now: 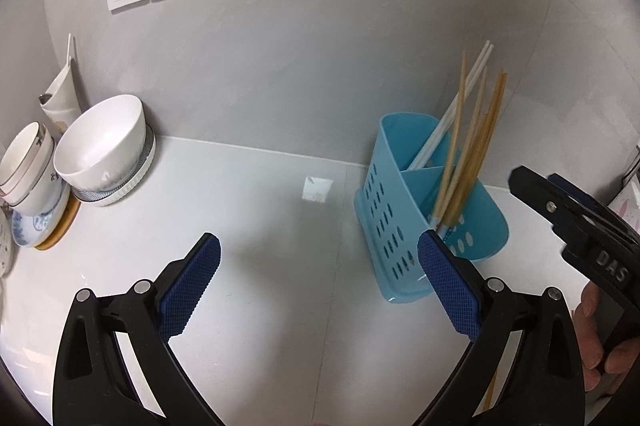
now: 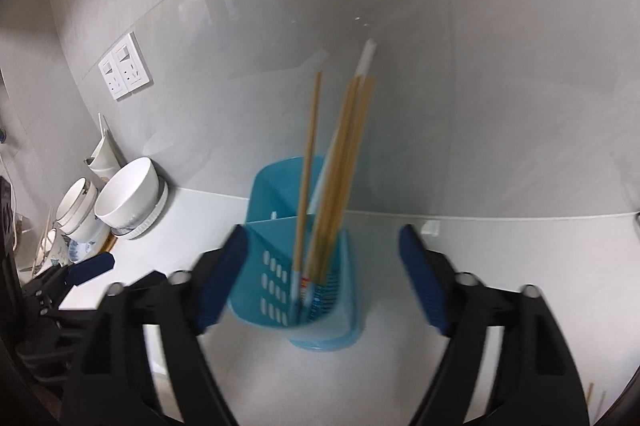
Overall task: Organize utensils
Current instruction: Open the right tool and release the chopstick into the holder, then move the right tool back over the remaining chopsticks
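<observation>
Standing in the blue holder (image 2: 304, 286) on the white counter (image 1: 260, 226), the wooden chopsticks (image 2: 340, 161) lean together in one compartment with a pair of white chopsticks (image 1: 460, 109) beside them; the blur on the wooden ones suggests they are just settling. The right gripper (image 2: 320, 282) hangs over the holder with its jaws spread wide and nothing between them, one blue pad to each side of the holder and, as far as the blur allows, not touching it. The left gripper (image 1: 320, 286) is likewise spread and empty, held low over bare counter just left of the holder.

My reading is that one batch of chopsticks is filed away and the hands are free for the next item. A few thin wooden sticks show at the lower right edge of the right wrist view (image 2: 592, 398) (too small to be sure, but they look like more chopsticks). If so, the next move calls for turning the right gripper down toward them, pinching them near the middle and keeping them parallel, so they drop into the same compartment without knocking the light holder over. The stacked bowls (image 1: 104, 145) by the wall stand well apart.
</observation>
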